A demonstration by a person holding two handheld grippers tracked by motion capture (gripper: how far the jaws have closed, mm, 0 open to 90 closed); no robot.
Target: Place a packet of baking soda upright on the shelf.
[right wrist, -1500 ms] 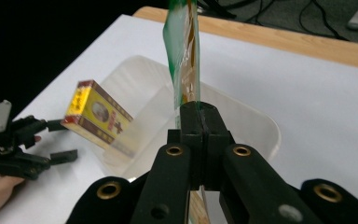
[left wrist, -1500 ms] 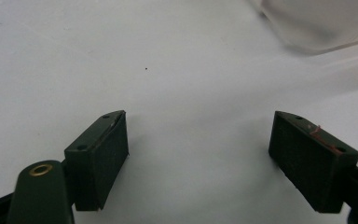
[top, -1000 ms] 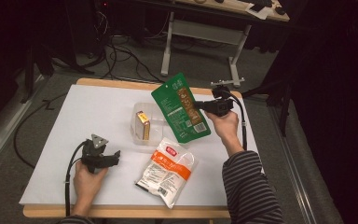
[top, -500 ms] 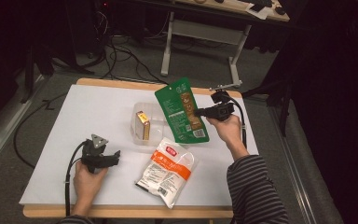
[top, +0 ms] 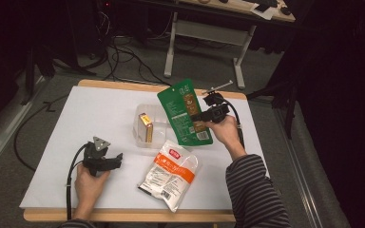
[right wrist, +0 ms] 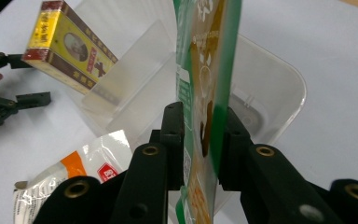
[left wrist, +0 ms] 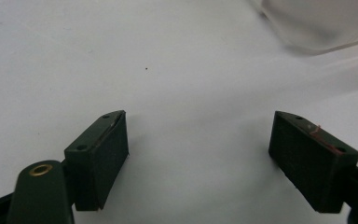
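This looks like a lab or recording studio set up for handling trials. A small wooden bench (top: 123,85) covered with a white sheet (top: 100,123) stands on a grey carpeted floor (top: 138,66), ringed by black curtains (top: 342,95) that darken the surroundings. Loose cables (top: 123,57) snake across the floor behind it, and a second desk with a white metal frame (top: 204,33) stands farther back with equipment on top.
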